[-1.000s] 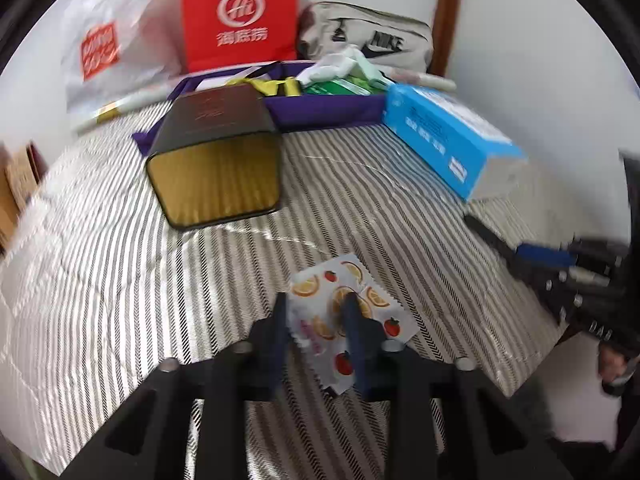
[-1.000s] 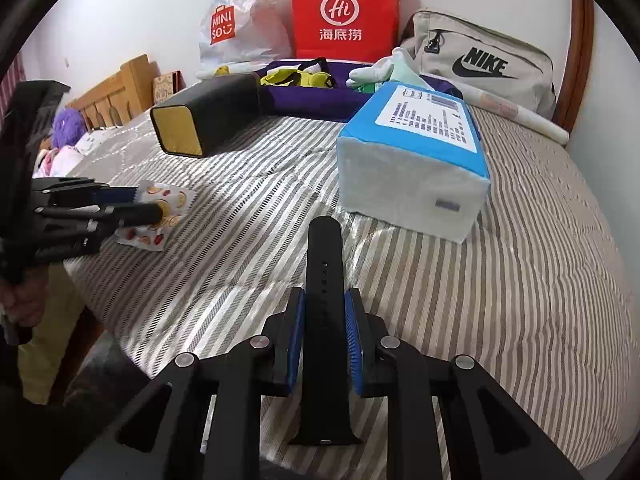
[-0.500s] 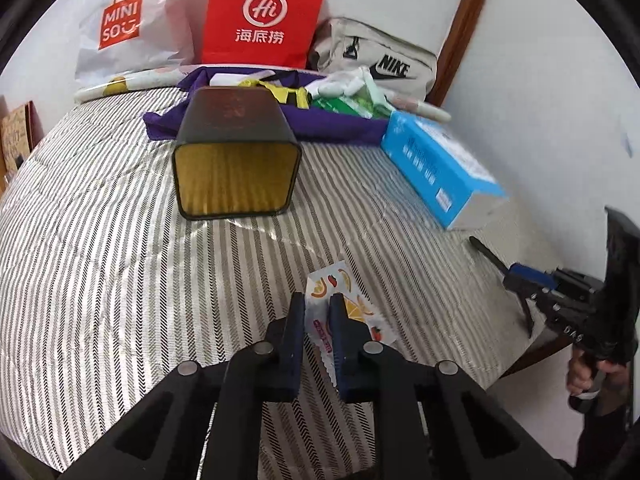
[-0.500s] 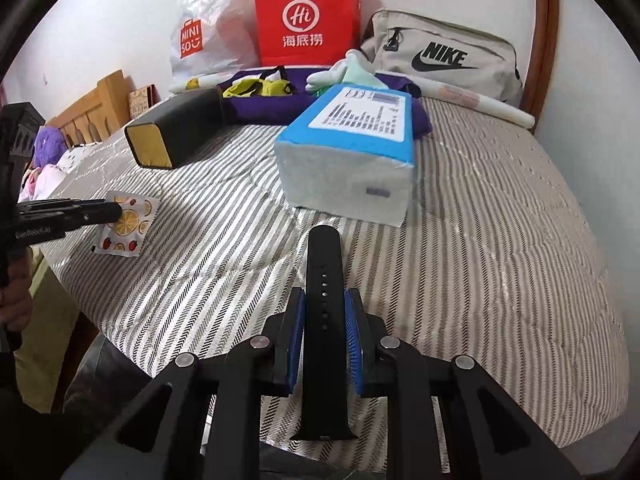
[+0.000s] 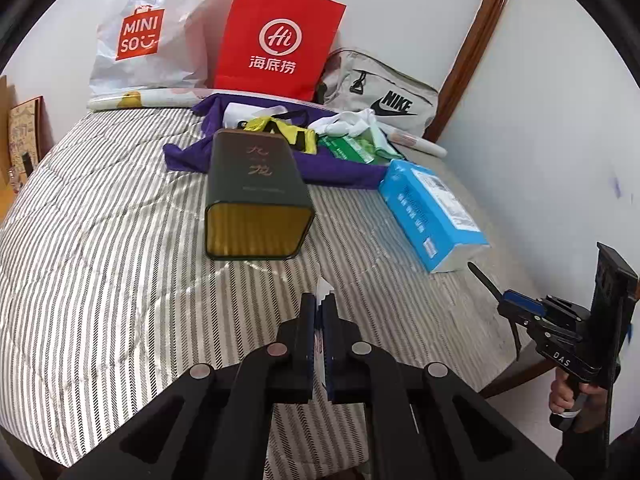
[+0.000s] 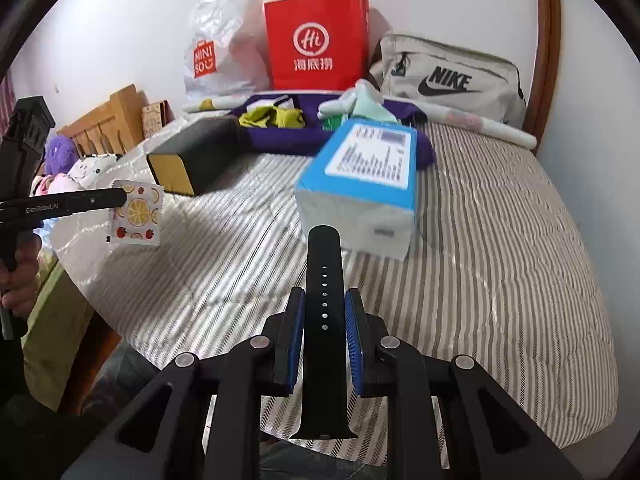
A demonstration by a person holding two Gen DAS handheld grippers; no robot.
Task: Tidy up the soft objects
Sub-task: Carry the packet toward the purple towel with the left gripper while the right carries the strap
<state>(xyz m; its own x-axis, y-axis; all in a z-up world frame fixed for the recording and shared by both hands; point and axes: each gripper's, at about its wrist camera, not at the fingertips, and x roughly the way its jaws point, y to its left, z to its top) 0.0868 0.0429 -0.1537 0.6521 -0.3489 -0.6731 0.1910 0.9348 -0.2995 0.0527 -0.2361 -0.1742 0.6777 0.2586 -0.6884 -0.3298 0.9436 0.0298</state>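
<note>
glossy foil, printed with citrus slices, makes the flat square sachet [image 6: 136, 213] that the left gripper [image 5: 319, 310] pinches edge-on above the striped quilt [image 6: 500, 248]. beyond lies a dark rectangular tin [image 5: 256, 196], gold mouth facing out. rightward, the right gripper [image 6: 323, 312] clamps a matte black watch strap [image 6: 324, 320], long axis pointing toward the blue tissue pack [image 6: 368, 176].

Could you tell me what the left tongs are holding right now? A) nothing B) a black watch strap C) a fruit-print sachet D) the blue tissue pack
C: in the right wrist view the left tongs pinch the fruit-print sachet clear of the striped bedcover.
</note>
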